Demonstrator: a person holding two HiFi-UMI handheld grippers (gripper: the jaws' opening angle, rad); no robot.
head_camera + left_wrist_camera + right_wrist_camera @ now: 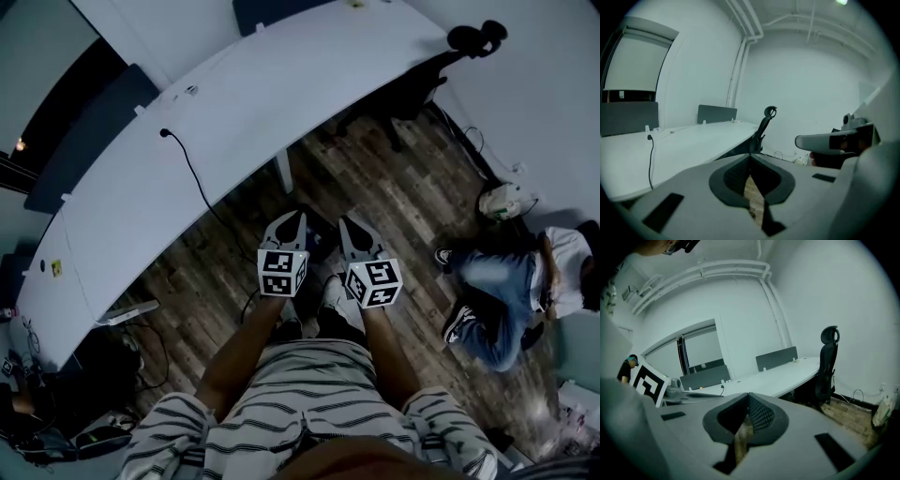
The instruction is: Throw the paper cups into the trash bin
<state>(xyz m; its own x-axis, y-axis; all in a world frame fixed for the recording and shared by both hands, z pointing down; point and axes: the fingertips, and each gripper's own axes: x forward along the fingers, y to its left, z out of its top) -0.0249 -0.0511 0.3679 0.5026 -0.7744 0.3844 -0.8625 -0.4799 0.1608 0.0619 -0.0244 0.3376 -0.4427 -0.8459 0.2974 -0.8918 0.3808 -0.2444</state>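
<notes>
We hold the left gripper (292, 223) and the right gripper (354, 230) side by side over the wooden floor (394, 192); the fingers of both are together, empty.

You stand at a long, curved white desk (234, 122) that sweeps across the room. A thin black cable (194, 178) trails over its top towards the near edge. Low dark grey divider panels (717, 113) stand along its far side. The floor (375, 206) under you is dark, weathered wood planking. A black high-backed office chair (828, 362) sits at the desk's end, by a plain white wall (806, 79). White pipes (750, 23) climb the corner and run along the ceiling. A window with a pale roller blind (633, 65) is on your left. To your right, a person in jeans (506, 291) sits on the floor. The light is dim and bluish.
</notes>
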